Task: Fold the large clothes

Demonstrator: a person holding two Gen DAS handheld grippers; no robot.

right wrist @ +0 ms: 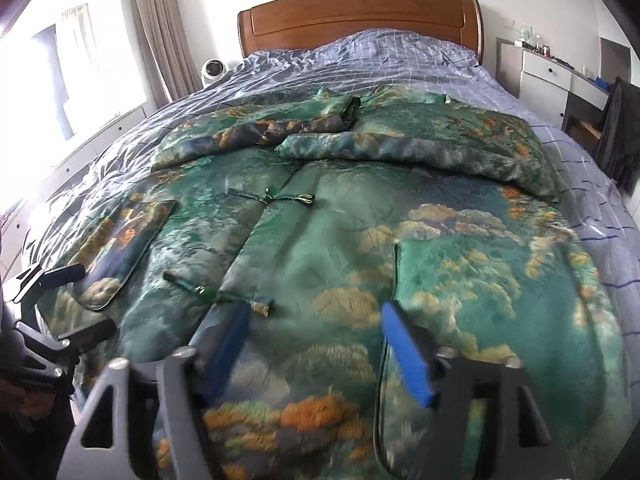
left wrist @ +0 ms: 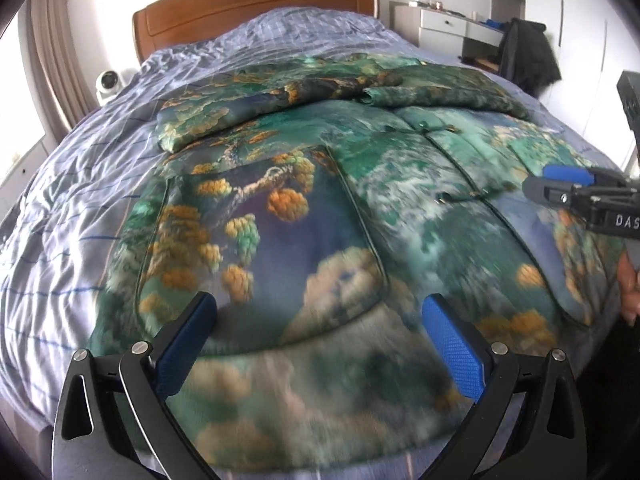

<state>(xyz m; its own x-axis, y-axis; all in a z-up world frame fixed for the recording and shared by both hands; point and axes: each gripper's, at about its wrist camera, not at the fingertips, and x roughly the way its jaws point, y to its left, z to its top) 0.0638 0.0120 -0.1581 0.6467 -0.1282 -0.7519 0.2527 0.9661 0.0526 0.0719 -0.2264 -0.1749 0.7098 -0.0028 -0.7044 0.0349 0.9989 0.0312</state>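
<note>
Large green printed jacket [right wrist: 340, 216], lying front-up across the bed [right wrist: 400, 56]: 2 sleeves [right wrist: 400, 148] sitting folded across the far chest, near hem awaiting folding, left hand-held gripper [left wrist: 316, 324] and right hand-held gripper [right wrist: 316, 340] hovering wide, gripping nothing.

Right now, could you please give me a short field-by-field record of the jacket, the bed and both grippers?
garment: patterned green jacket, spread front-up on the bed
sleeves: both folded across the chest
front: closed with knot fastenings
pockets: one patch pocket on each side
bed: blue checked sheet, wooden headboard
left gripper: open, over the hem
right gripper: open, over the hem
</note>
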